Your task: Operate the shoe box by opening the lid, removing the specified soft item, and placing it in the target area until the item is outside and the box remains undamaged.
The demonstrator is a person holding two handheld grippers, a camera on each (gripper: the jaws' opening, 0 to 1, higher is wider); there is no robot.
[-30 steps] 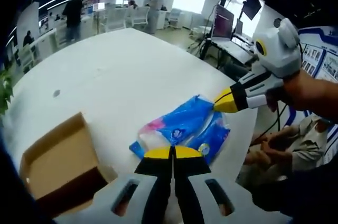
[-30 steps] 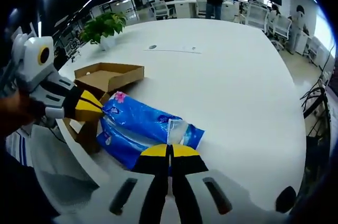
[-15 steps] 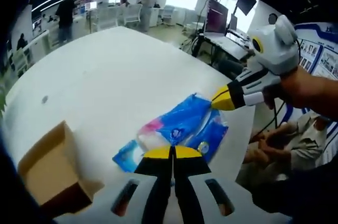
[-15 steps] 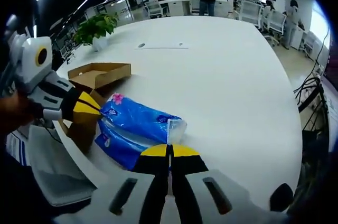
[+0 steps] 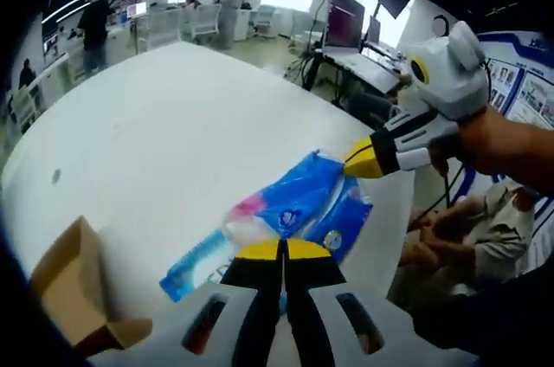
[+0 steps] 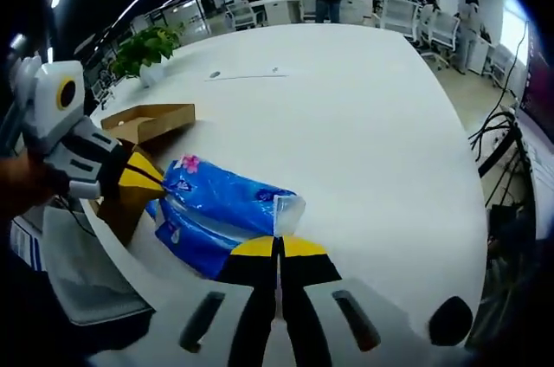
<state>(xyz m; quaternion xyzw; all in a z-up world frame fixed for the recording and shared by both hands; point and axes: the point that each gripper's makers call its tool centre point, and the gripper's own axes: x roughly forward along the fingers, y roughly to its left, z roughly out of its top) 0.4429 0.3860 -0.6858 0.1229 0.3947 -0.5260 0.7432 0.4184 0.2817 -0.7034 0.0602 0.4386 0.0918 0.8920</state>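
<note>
Carried farther from the shoe box (image 6: 143, 122), blue pack (image 6: 221, 211) hangs between both closed tools.

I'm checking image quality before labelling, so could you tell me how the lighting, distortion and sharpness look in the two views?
Left gripper view: strong fisheye bend, bright window glare at the top, blue tissue pack sharp, white table evenly lit. Right gripper view: same curvature, ceiling strips glaring, potted plant and far desks soft, table edge dim.
</note>
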